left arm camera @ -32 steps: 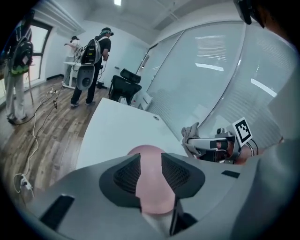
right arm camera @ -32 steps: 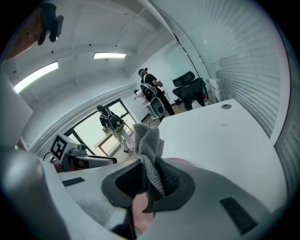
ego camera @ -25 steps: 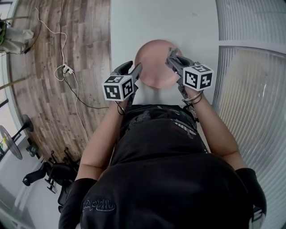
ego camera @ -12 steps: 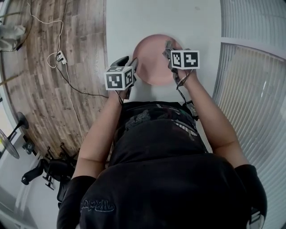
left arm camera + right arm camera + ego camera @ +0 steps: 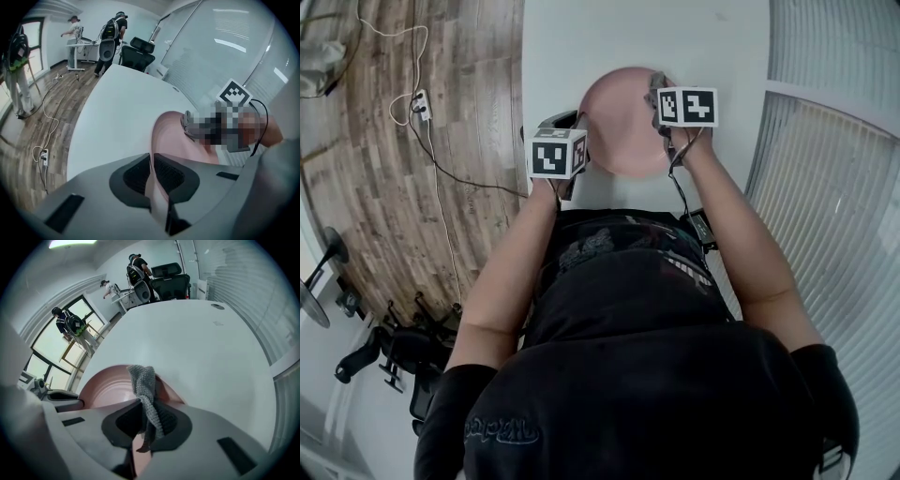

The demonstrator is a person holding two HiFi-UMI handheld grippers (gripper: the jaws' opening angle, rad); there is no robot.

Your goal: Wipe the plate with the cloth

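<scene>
Head view: both forearms reach forward from the body over the white table (image 5: 581, 42), with the pink plate (image 5: 623, 127) between the two grippers. The left gripper (image 5: 579, 139) sits at the plate's left rim. The right gripper (image 5: 659, 94) points steeply down at the plate's far right rim, with a bit of the grey cloth (image 5: 654, 84) showing at its tip. A second ago both grippers were held higher and nearer the body; they have since come down onto the plate.

Left gripper view: the left gripper (image 5: 152, 174) has just been closing its jaws, and they now pinch the near edge of the plate (image 5: 176, 136) with almost no gap. The cloth (image 5: 189, 123) lies on the plate's far side.

Right gripper view: the right gripper (image 5: 143, 427) has its jaws clamped on the knitted cloth (image 5: 144, 383), which drapes forward onto the plate (image 5: 105, 386).
</scene>
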